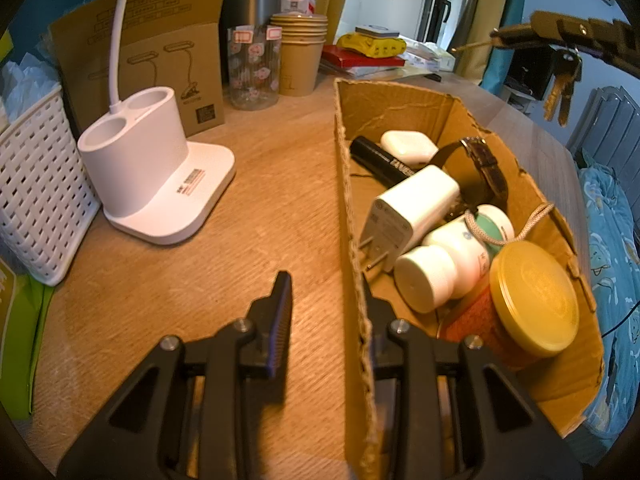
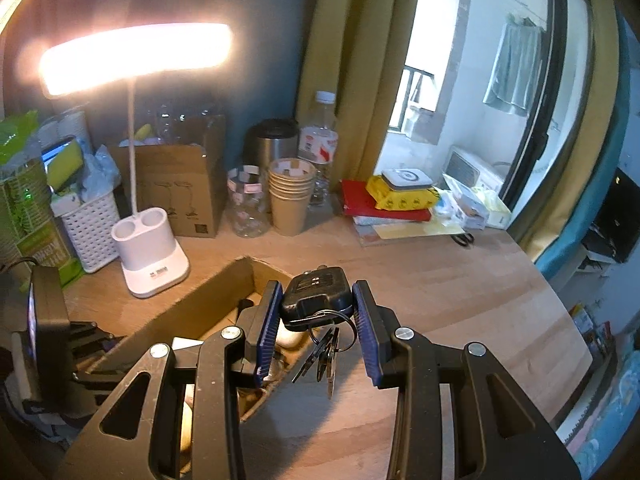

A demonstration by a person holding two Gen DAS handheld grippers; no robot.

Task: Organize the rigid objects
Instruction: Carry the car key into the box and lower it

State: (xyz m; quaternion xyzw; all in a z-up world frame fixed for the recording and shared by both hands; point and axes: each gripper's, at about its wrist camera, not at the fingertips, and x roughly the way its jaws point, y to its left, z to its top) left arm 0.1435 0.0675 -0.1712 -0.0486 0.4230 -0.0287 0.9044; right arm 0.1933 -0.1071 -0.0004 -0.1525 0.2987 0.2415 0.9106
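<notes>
A cardboard box [image 1: 400,108] lies on the wooden desk and holds a white charger [image 1: 412,208], a black tube [image 1: 380,160], a white case [image 1: 408,146], a watch [image 1: 486,164], a white bottle [image 1: 444,268] and a gold-lidded jar [image 1: 532,300]. My left gripper [image 1: 326,300] straddles the box's near wall, jaws apart, one finger outside, one inside. My right gripper [image 2: 316,308] is shut on a black car key fob [image 2: 316,292] with keys [image 2: 324,356] dangling, held above the box [image 2: 216,300]. The right gripper and keys [image 1: 560,92] also show high at right in the left wrist view.
A white desk lamp [image 1: 160,184] stands left of the box, lit in the right wrist view [image 2: 152,256]. A white basket [image 1: 36,200], lamp carton [image 1: 160,64], jar [image 1: 252,68], paper cups [image 1: 300,52], flask, water bottle and books [image 2: 384,204] line the desk's back. Scissors [image 2: 464,238] lie at back right.
</notes>
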